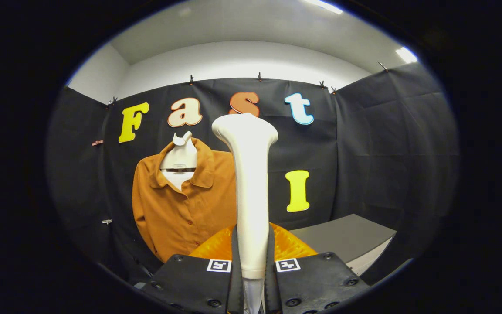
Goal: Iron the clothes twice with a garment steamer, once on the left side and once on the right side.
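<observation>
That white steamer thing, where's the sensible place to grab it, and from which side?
By its long slim handle, low down, from its two flat sides, as the gripper does now: both fingers press on the steamer there. The shaft is narrow enough to fit between them, while the flared head on top stays free, standing upright in front of the orange shirt.

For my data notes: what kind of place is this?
Probably a small recording booth: black cloth walls, an orange shirt hung for steaming, a grey table. The gripper is shut on a white steamer.

Steamer [251,192] – smooth cream plastic, slight sheen; shirt [181,209] – matt orange cloth; claw [253,270] pads orange, ribbed.
</observation>
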`<state>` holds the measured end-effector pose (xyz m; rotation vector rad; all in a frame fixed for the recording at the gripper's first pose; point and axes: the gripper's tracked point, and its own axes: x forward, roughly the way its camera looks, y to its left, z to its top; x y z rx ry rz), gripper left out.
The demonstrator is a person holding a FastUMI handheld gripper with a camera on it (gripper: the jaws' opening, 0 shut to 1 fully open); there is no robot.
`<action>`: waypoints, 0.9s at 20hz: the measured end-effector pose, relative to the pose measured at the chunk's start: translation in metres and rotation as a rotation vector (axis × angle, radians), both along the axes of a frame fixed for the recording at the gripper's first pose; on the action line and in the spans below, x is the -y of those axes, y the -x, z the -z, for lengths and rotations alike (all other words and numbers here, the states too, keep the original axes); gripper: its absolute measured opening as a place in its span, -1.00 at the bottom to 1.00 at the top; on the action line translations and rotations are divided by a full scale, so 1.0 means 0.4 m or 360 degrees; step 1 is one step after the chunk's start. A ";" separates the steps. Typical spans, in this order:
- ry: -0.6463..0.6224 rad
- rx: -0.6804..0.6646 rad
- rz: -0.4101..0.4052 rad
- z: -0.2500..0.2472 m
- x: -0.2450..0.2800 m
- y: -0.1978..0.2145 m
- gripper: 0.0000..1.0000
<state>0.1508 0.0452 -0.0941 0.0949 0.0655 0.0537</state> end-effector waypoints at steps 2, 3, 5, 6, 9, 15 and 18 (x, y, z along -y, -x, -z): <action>0.0015 -0.0010 -0.0019 0.017 -0.055 -0.024 -0.56; 0.0032 -0.0021 -0.0034 0.028 -0.082 -0.036 -0.56; 0.0074 -0.0034 -0.0056 0.056 -0.128 -0.068 -0.56; 0.0098 -0.0045 -0.0063 0.072 -0.145 -0.085 -0.56; 0.0130 -0.0090 -0.0066 0.125 -0.188 -0.146 -0.55; 0.0198 -0.0165 -0.0018 0.230 -0.209 -0.242 -0.55; 0.0218 -0.0203 -0.0018 0.272 -0.216 -0.275 -0.55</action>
